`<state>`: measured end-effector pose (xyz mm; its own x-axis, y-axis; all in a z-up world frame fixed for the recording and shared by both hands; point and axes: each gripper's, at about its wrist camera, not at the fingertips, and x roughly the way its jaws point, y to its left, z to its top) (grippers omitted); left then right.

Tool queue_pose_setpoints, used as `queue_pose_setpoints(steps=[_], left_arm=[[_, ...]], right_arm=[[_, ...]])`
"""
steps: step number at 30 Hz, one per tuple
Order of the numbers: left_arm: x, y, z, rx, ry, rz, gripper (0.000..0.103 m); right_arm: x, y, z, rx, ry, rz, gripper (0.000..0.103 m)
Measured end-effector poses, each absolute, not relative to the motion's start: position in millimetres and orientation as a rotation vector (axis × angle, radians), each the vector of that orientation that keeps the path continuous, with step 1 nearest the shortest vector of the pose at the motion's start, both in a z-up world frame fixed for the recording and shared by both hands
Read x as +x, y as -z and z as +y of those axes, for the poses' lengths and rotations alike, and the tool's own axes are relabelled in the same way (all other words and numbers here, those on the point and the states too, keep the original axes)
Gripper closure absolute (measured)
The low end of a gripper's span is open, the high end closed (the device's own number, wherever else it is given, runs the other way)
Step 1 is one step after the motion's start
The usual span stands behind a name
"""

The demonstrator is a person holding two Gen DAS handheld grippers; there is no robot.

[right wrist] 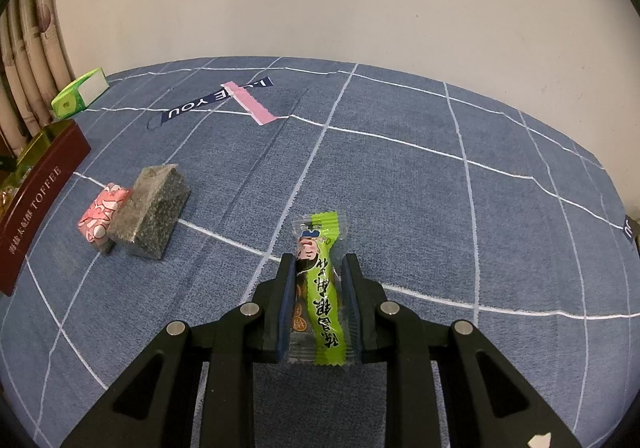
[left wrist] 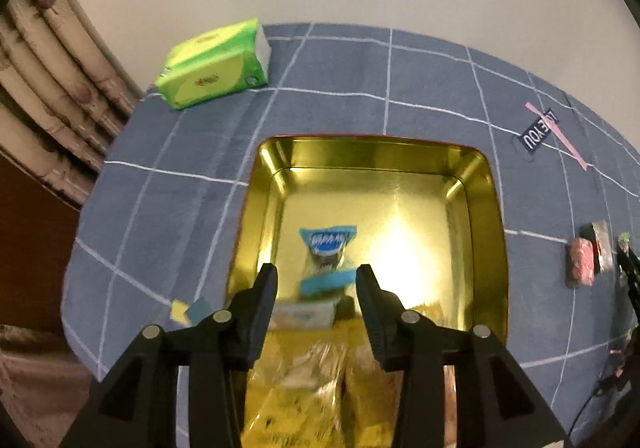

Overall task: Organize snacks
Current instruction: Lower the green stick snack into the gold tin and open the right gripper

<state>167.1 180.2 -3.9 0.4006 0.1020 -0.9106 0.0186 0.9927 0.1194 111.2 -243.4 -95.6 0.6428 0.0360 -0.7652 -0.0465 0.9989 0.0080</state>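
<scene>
- The left gripper [left wrist: 316, 280] hangs over the gold tin [left wrist: 490, 208], jaws parted and pressing on nothing; a blue-wrapped snack [left wrist: 327, 248] lies on the tin floor between and beyond the fingertips, with yellow packets [left wrist: 304, 380] heaped at the 6 o'clock end.
- Risk, as I judge it: the left view is blurred, so a finger could clip the tin's rim or drag the blue snack out again.
- The right gripper [right wrist: 319, 284] is clenched on a green-wrapped stick snack [right wrist: 322, 288], held lengthways over the blue checked cloth [right wrist: 440, 208].
- Risk: the slick wrapper is gripped near its sides only; a quick swing toward the tin might let it slide or twist free.
- The tin's dark red wall sits at 9 o'clock in the right view.
- At 10 o'clock from the held stick, a pink-wrapped sweet [right wrist: 104, 216] touches a grey speckled block [right wrist: 150, 208]; both lie roughly across the path to the tin and could be knocked.
- A green tissue pack [left wrist: 216, 62] at 11 o'clock in the left view is well apart, no obstacle.
</scene>
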Motion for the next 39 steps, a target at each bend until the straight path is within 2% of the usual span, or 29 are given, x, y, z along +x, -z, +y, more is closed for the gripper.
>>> queue_pose_setpoints(steps=[5,14,20,30,39], left_arm=[[135,-13,186,0.157,-0.094,1.073,0.061],[85,-23,221,0.028,-0.161,1.033,0.059],[57,-19,251,-0.035,-0.243,1.001,0.055],[19,-9,290,-0.116,-0.329,0.991,0.055],[10,-11,315,-0.216,-0.363,0.966,0.055]], right_arm=[[112,95,-244,0.003,-0.029,0.876,0.082],[117,89,-235,0.044,0.039,0.942,0.083],[110,64,-211,0.115,0.029,0.942,0.083],[98,4,-76,0.084,-0.224,0.921,0.083],[93,3,38,-0.047,-0.359,0.968,0.083]])
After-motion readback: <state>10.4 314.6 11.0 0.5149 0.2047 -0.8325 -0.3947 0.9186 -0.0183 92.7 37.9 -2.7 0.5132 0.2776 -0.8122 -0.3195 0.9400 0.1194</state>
